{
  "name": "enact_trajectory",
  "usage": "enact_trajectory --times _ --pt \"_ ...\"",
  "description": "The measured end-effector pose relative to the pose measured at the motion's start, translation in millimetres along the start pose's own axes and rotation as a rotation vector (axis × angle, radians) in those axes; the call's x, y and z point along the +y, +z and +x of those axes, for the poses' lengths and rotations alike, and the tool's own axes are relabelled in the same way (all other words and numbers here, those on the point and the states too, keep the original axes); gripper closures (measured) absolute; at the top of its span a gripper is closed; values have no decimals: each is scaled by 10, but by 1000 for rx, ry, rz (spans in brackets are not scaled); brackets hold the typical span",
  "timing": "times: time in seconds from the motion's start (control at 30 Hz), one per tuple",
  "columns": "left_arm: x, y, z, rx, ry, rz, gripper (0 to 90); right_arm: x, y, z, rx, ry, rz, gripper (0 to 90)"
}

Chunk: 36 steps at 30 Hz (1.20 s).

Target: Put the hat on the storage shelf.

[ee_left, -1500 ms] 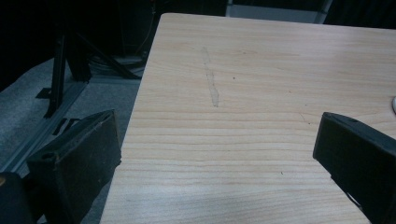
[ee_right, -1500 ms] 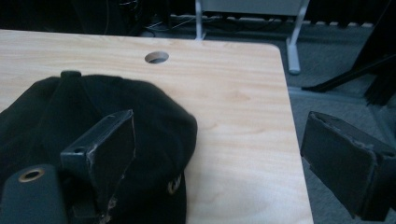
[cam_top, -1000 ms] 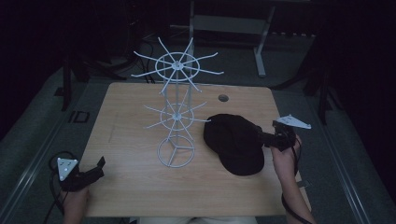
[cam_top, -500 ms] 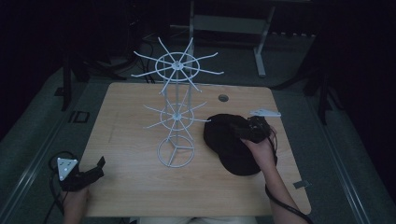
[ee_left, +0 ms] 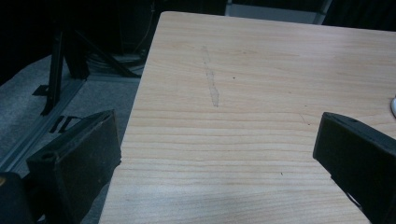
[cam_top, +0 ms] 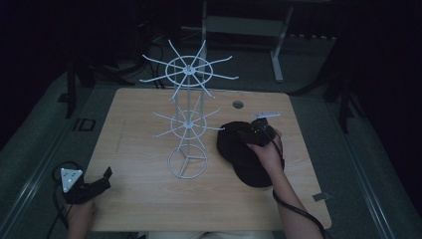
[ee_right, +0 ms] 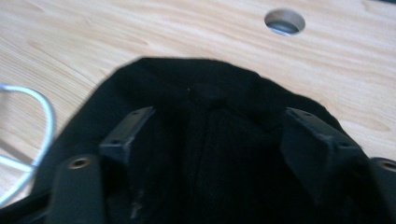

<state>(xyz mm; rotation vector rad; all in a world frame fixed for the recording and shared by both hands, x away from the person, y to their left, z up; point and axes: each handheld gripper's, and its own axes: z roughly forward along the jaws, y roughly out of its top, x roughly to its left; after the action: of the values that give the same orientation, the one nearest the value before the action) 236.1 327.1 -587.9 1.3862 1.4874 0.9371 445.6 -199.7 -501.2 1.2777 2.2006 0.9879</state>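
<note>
A black, soft-crowned cap [ee_right: 210,140] lies between the right tool's [ee_right: 219,126] closing, part-open jaws.

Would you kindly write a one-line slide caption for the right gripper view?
Right gripper poised over a black cap on the wooden table, jaws astride its crown and closing.

Seen from a fixed high view looking forward and down over the whole wooden counter [cam_top: 149,209], with the left gripper view skimming close over that counter's near left edge and the right gripper view pressed close above the black cap [ee_right: 210,121] beside the cable hole [ee_right: 284,21].
</note>
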Motion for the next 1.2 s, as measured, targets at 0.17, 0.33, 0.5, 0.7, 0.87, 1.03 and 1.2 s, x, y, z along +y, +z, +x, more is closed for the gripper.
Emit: enact_trajectory --times 0.17,0.33,0.5,0.7,0.87,1.03,1.2 --pt "1 0 0 1 -1 1 14 2 43 5 -23 -9 46 504" --pt "1 0 1 1 -1 2 14 -3 66 10 6 -33 89 765" --pt "0 -1 3 1 -3 -1 15 -14 -5 0 14 -28 62 819" --pt "0 -2 3 1 -3 -2 15 10 -195 -4 17 -22 -26 824" --pt "-1 -3 3 1 -2 -2 15 20 -341 -14 12 -30 -68 826" --pt "-1 -3 2 2 -1 -3 14 -15 -453 -45 9 -24 -99 828" --pt "0 -1 -1 4 -3 0 15 -44 -627 -82 10 -20 -143 828"
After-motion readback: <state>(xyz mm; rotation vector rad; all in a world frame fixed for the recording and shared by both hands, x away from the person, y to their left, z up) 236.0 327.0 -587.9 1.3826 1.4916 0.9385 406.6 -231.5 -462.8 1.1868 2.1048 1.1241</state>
